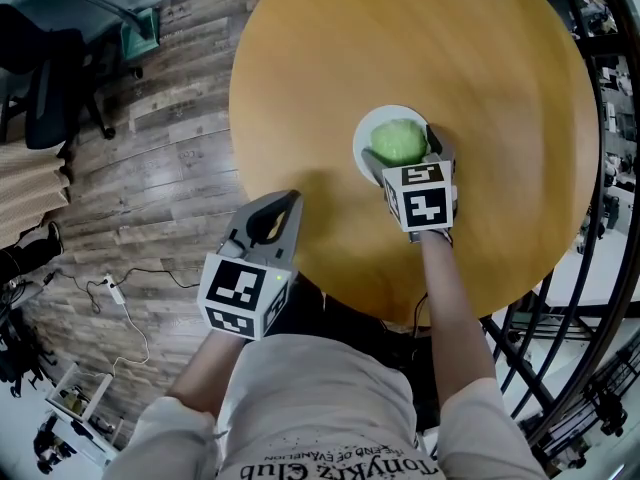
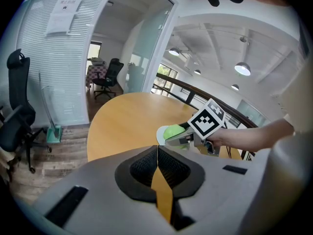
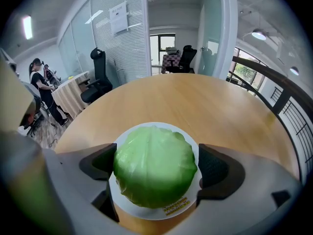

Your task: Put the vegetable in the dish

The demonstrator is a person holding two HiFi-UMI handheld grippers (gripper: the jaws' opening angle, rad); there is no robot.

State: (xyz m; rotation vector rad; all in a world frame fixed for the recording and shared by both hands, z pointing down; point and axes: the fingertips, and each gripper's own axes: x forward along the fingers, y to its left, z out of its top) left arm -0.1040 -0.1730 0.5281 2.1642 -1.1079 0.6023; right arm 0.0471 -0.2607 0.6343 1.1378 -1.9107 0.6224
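A round green cabbage rests on or just above a small white dish on the round wooden table. My right gripper reaches over the near side of the dish, shut on the cabbage with a pad against each flank. My left gripper is shut and holds nothing. It hovers at the table's near-left edge, well apart from the dish. In the left gripper view the cabbage and right gripper show ahead.
A dark office chair stands on the plank floor at far left, with cables nearer me. A black railing runs past the table's right side. A person and more chairs are far off by the glass wall.
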